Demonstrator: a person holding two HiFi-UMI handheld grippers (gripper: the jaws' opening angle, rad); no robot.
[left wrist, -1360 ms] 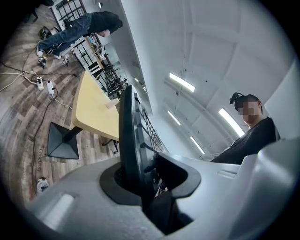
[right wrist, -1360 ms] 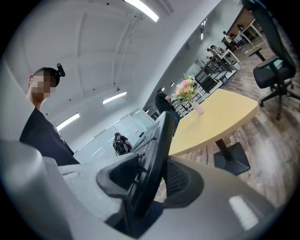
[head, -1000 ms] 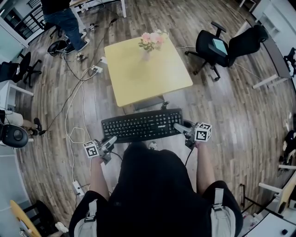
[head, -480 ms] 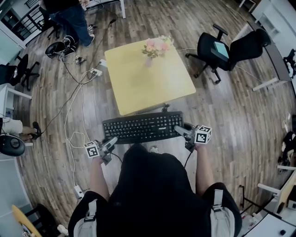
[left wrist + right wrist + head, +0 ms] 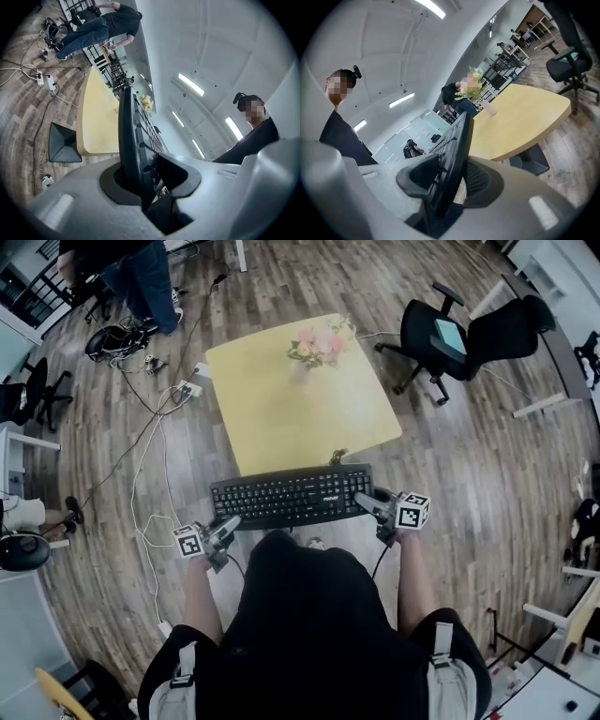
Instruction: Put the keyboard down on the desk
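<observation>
I hold a black keyboard [image 5: 291, 495] level in the air, its far edge just over the near edge of the yellow desk [image 5: 272, 409]. My left gripper [image 5: 225, 524] is shut on the keyboard's left end, and the board [image 5: 129, 140] runs edge-on between its jaws. My right gripper [image 5: 364, 501] is shut on the right end, where the keyboard [image 5: 454, 154] also shows edge-on between the pads. The yellow desk [image 5: 520, 126] lies just beyond in the right gripper view, and the same desk [image 5: 96, 119] shows in the left gripper view.
A vase of pink flowers [image 5: 317, 343] stands at the desk's far side. A black office chair [image 5: 459, 334] is at the right. Cables and a power strip [image 5: 183, 390] trail over the wood floor at the left. A person [image 5: 141, 277] stands at the far left.
Both grippers have carried the keyboard forward. Its far edge, a gap short of the desk's near edge a second ago, now reaches over that edge.
</observation>
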